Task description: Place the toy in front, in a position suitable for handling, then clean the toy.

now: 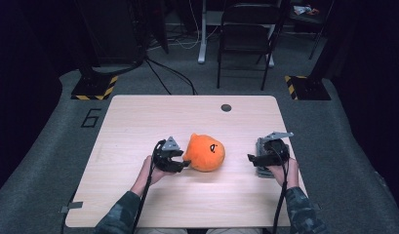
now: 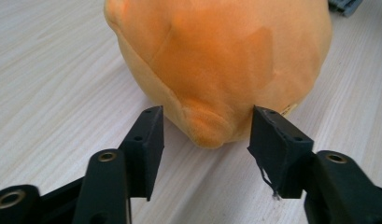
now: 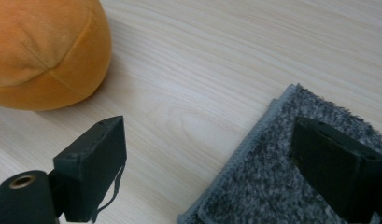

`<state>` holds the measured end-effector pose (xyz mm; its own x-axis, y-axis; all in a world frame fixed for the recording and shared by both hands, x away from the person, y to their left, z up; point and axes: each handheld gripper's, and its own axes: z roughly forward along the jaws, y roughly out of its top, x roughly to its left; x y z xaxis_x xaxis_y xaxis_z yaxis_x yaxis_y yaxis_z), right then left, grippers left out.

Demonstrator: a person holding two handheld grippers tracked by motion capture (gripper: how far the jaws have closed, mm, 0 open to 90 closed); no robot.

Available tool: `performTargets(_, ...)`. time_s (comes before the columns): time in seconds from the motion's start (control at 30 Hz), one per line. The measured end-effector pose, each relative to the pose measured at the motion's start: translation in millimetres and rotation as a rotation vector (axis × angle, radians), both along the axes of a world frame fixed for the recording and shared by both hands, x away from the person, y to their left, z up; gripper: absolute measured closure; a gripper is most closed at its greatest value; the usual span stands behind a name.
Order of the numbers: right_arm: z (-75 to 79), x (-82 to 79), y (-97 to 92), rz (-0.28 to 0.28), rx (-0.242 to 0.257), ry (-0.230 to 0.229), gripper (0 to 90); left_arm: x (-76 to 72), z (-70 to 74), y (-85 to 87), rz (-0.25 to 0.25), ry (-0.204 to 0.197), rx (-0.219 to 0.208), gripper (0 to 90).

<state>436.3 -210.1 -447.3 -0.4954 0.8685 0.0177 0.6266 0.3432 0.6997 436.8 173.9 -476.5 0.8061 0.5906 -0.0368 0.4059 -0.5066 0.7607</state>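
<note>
An orange plush toy [image 1: 206,152] with a small face lies on the wooden table [image 1: 138,122] near its middle. My left gripper [image 1: 183,163] sits at the toy's left side, open, its jaws on either side of a small nub of the plush toy [image 2: 216,70] without closing on it. My right gripper [image 1: 251,158] is open over the left edge of a grey folded cloth [image 1: 262,152]; in the right gripper view one jaw hangs over the grey cloth [image 3: 291,186] and the other over bare wood, with the plush toy [image 3: 44,51] at the upper left.
A small dark round grommet [image 1: 226,107] sits in the table's far edge. Beyond the table stand a folding chair [image 1: 246,34] and stands with yellow-black striped bases [image 1: 94,87]. Bare wood stretches around the toy and along the table's left half.
</note>
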Motion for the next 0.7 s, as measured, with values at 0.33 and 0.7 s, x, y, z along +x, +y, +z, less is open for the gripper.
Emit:
performTargets(0.33,-0.5,6.5,-10.0,-0.040,-0.020,0.006,10.4,0.4,-4.6,-1.0,-0.007,-0.004,-0.006,67.2)
performTargets(0.7,-16.8,15.6,-28.7,-0.104,-0.045,0.061,12.6,-2.7,-2.7,-4.9,0.006,-0.012,-0.019,75.5)
